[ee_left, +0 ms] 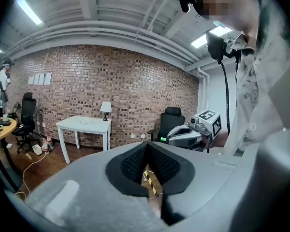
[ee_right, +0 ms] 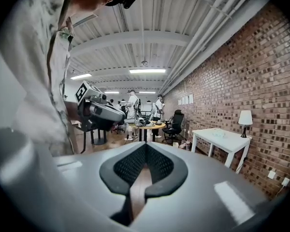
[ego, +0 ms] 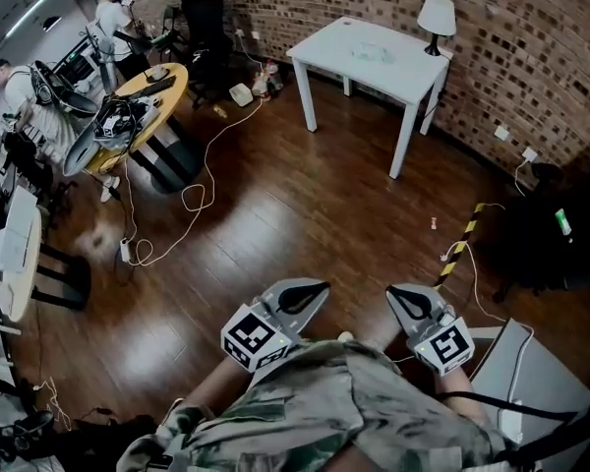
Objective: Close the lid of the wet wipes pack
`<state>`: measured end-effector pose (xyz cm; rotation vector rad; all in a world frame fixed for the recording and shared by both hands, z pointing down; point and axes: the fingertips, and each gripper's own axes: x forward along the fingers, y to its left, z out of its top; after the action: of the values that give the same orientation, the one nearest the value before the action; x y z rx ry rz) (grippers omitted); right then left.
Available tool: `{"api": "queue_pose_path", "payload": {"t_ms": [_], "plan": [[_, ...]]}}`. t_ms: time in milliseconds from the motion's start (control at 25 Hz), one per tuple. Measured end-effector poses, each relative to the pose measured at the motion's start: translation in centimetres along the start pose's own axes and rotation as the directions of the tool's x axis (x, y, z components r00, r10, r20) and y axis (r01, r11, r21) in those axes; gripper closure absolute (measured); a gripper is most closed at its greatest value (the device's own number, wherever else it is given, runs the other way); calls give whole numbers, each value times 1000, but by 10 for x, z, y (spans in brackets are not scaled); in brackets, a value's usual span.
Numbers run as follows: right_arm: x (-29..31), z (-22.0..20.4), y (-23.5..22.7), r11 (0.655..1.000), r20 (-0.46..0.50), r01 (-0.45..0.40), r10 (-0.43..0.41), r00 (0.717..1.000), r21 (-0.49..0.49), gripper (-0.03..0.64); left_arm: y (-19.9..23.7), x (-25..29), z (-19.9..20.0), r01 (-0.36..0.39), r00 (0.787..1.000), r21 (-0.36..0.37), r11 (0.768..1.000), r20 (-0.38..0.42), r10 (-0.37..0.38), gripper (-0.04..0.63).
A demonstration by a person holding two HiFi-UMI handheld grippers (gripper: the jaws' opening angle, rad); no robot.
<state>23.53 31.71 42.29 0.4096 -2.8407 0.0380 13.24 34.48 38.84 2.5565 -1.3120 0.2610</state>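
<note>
A white table (ego: pixel 407 75) stands far off by the brick wall. A small pale flat thing (ego: pixel 372 51) lies on it, which may be the wet wipes pack; its lid is too small to make out. The same table shows in the left gripper view (ee_left: pixel 82 124) and in the right gripper view (ee_right: pixel 217 137). My left gripper (ego: pixel 323 287) and right gripper (ego: pixel 393 293) hang side by side close to my body, above the wooden floor. Both are shut with nothing between the tips, as each gripper's own view also shows: the left gripper (ee_left: pixel 146 147) and the right gripper (ee_right: pixel 146 147).
A white lamp (ego: pixel 436 16) stands at the table's far corner. A round yellow table (ego: pixel 138 106) full of gear, office chairs (ego: pixel 205 28) and people sit at the left. Cables (ego: pixel 192 190) trail across the floor. A black-and-yellow strip (ego: pixel 462 239) lies at the right.
</note>
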Motion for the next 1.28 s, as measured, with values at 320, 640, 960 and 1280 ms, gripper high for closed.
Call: {"api": "queue_pose_path", "payload": {"t_ms": [320, 640, 960, 1280], "plan": [[5, 6, -22, 999, 71, -9, 5, 997, 49, 614, 11, 20, 5, -12, 999, -11, 1000, -49, 11, 595], [25, 8, -54, 997, 6, 61, -62, 998, 41, 612, 53, 48, 6, 55, 998, -44, 998, 4, -55, 595], [83, 31, -93, 994, -49, 105, -104, 993, 14, 614, 122, 59, 38, 107, 991, -19, 994, 81, -105, 595], [166, 68, -119, 989, -18, 146, -146, 989, 10, 614, 217, 48, 44, 134, 990, 5, 991, 51, -135, 597]]}}
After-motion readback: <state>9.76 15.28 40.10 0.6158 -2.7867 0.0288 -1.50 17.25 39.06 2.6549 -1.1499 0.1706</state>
